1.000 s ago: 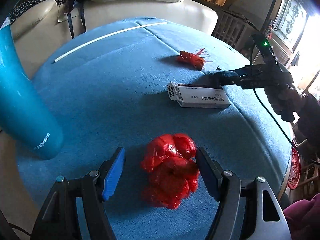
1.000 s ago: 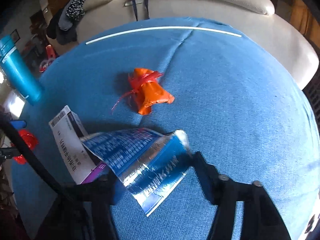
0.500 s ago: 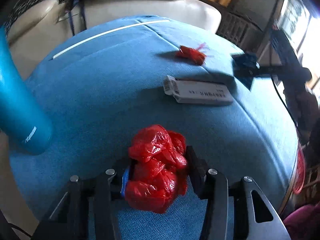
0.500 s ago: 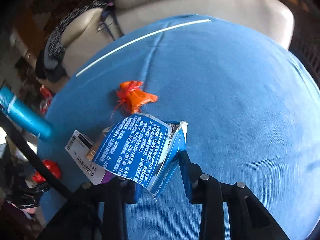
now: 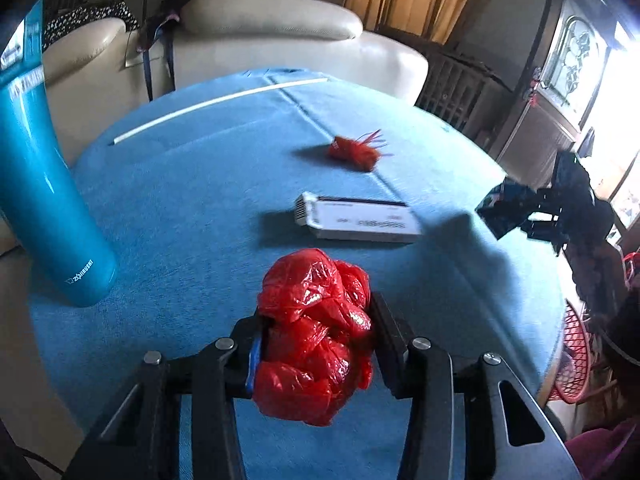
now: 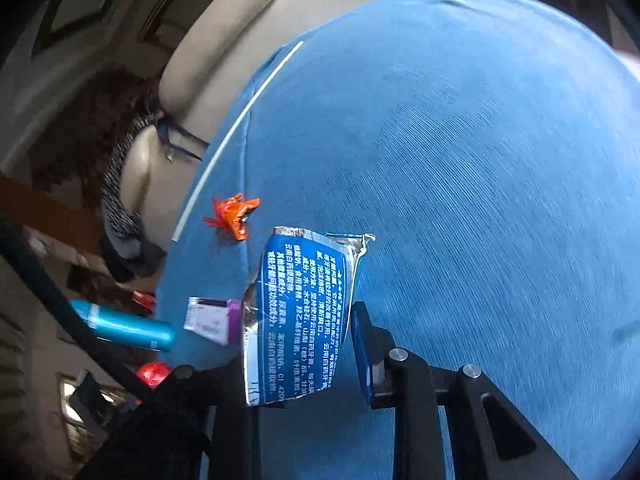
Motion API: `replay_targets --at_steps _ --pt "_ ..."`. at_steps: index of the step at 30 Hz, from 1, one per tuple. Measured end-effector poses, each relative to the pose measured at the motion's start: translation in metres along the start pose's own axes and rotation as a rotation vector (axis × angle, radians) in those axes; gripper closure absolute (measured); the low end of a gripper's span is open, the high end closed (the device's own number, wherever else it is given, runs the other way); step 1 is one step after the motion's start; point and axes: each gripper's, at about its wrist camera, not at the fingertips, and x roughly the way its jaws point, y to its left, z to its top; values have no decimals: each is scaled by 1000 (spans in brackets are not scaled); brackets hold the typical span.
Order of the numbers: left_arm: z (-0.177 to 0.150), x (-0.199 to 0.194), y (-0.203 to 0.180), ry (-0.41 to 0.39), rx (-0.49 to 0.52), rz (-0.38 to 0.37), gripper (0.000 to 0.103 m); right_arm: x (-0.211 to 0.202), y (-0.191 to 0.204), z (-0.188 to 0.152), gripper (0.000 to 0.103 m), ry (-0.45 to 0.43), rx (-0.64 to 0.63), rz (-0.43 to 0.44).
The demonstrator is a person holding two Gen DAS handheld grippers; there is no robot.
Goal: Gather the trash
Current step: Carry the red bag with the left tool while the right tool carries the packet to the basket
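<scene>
while left fingers [image 5: 316,344] close on the red bag [image 5: 316,332], right fingers [image 6: 304,356] pinch a blue wrapper [image 6: 300,312] near the table's edge [image 6: 200,216].

Blown-out window [image 5: 624,92] glare at right, dim room, motion-blurred tablecloth [image 6: 500,200], fisheye bending and dark corners

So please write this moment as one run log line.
left tool: closing on red bag | right tool: shut on blue wrapper | on table: white box, orange wrapper
</scene>
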Motion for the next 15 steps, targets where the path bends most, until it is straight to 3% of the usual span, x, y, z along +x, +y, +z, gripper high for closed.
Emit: replay_targets --at_steps 7,15 --pt "11 -30 -37 -68 58 -45 56 -46 -7 -37 77 -61 87 186" --pt "24 -68 -85 -163 118 -29 56 -105 29 -83 77 -152 -58 205"
